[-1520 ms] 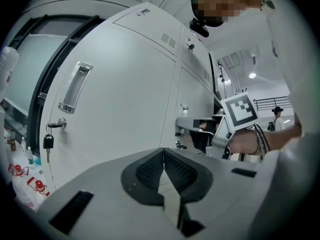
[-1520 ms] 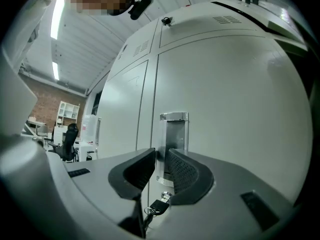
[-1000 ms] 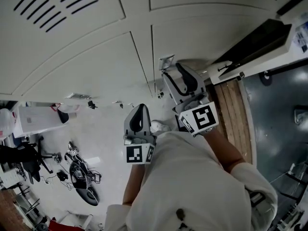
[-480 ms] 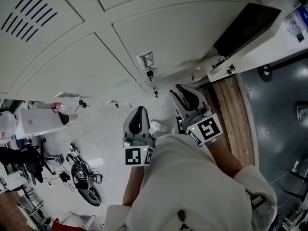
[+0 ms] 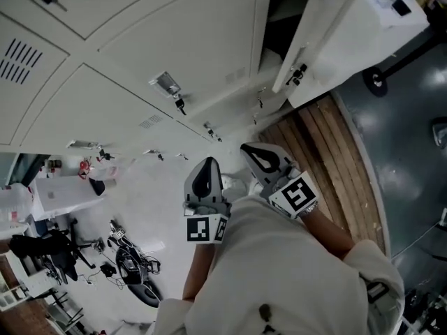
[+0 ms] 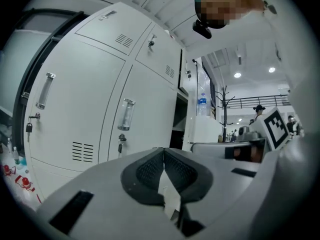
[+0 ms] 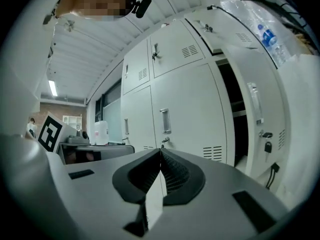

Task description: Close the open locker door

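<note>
Both grippers point level at a bank of white lockers. Left gripper: jaws pressed together, nothing in them. Right gripper: jaws have just been closing and now meet, nothing between them either. The locker door stands swung open at the upper right of the head view, with a dark compartment beside it, and it's well apart from both grippers. In the right gripper view I see it right of the jaws, with its handle and a key hanging below. For the floor, a wooden strip runs below the open door, dark grey floor is to its right, pale shiny floor to its left. Black gear sits there, I can't tell what
</note>
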